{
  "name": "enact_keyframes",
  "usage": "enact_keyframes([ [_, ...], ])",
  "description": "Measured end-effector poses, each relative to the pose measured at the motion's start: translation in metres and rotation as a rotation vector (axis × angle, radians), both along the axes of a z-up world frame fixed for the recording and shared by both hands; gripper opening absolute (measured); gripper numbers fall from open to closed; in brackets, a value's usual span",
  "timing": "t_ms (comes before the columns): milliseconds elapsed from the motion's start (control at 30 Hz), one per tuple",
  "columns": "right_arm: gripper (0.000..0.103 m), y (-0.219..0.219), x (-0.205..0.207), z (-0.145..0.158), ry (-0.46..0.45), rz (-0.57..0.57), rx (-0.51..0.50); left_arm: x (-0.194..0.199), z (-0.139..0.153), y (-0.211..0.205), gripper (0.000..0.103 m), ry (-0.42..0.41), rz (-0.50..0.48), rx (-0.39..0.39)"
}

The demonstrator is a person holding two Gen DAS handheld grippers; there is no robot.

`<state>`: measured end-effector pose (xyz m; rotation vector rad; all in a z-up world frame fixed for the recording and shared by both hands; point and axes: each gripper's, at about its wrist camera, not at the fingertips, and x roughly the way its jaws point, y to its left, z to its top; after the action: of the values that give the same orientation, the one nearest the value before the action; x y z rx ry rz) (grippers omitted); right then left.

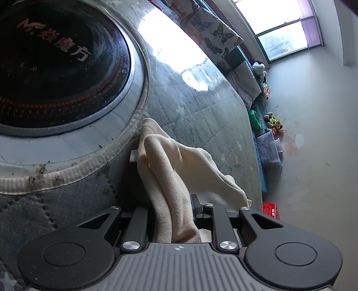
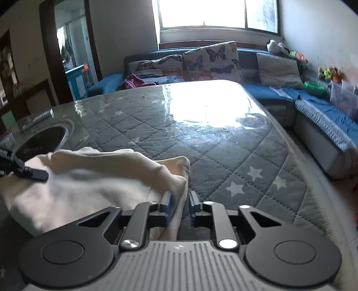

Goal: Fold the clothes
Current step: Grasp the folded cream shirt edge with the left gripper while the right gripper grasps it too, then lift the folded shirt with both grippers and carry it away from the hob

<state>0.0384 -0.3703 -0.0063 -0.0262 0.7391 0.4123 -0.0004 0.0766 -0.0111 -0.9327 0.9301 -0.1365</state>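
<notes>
A cream garment (image 1: 170, 170) lies bunched on the grey quilted table cover (image 1: 201, 107). In the left wrist view my left gripper (image 1: 172, 208) has a thick fold of the garment between its fingers; the left finger is hidden by the cloth. In the right wrist view my right gripper (image 2: 180, 199) has an edge of the garment (image 2: 94, 179) hanging between its fingers, which stand a little apart with a narrow gap. The left gripper's fingers (image 2: 33, 173) show at the far left, on the cloth.
A round black induction cooktop (image 1: 56, 67) is set in the table beside the garment. Butterfly cushions (image 2: 210, 60) and a blue sofa (image 2: 324, 107) with toys run along the far and right sides. A window (image 2: 214, 13) glares on the table's glass.
</notes>
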Motion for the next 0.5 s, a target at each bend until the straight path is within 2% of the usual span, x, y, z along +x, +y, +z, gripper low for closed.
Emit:
enact_keyframes([
  [233, 0.02, -0.018, 0.011, -0.006, 0.04, -0.015, 0.131, 0.006, 0.004, -0.007, 0.02, 0.002, -0.004, 0.02],
  [300, 0.026, -0.021, 0.013, -0.008, 0.046, -0.024, 0.142, 0.006, 0.003, -0.007, 0.02, 0.001, -0.006, 0.023],
  [433, 0.026, -0.021, 0.014, -0.009, 0.034, -0.017, 0.153, 0.005, 0.003, -0.008, 0.02, -0.001, -0.007, 0.029],
  [500, 0.016, -0.018, 0.015, -0.01, 0.033, -0.005, 0.157, 0.004, 0.004, -0.009, 0.02, -0.004, -0.011, 0.04],
])
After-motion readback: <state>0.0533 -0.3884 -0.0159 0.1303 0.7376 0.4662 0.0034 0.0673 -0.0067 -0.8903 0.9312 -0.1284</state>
